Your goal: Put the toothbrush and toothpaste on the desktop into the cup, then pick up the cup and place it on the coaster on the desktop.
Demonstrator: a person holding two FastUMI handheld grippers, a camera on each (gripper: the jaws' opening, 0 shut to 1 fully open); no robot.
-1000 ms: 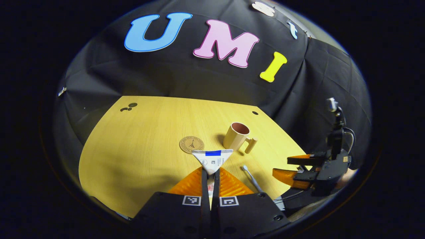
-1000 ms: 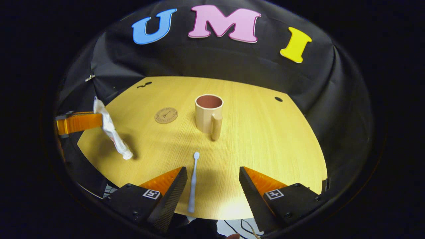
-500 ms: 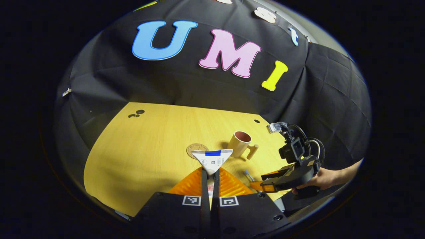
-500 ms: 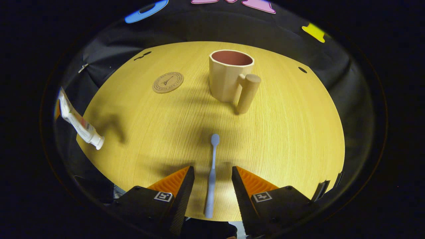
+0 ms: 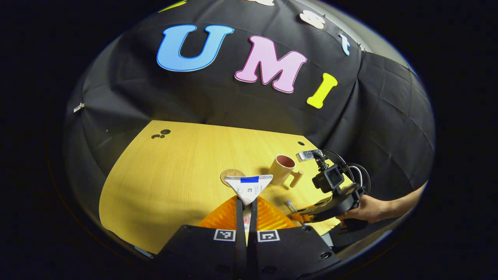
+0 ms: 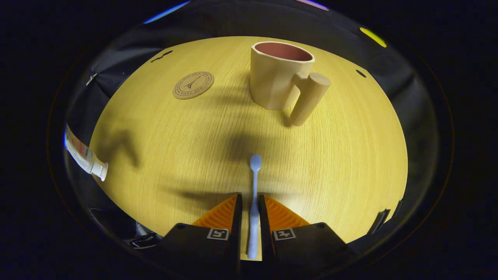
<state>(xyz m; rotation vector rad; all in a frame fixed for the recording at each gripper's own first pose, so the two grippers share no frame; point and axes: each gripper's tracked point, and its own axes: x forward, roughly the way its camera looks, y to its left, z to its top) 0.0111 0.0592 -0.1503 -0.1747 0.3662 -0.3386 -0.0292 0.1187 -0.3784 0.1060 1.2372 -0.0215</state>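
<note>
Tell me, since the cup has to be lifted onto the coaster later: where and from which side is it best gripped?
Probably by the handle: in the right gripper view it is a thick round post jutting from the cup on its near right side, tilted, with bare desktop around it. Coming from that side, a gripper could close across the post. The cup's body looks wide, and gripping its rim could crowd the items inside.

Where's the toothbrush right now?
In the right gripper view, the toothbrush lies on the table between the right gripper's jaws, head pointing toward the cup.
</note>
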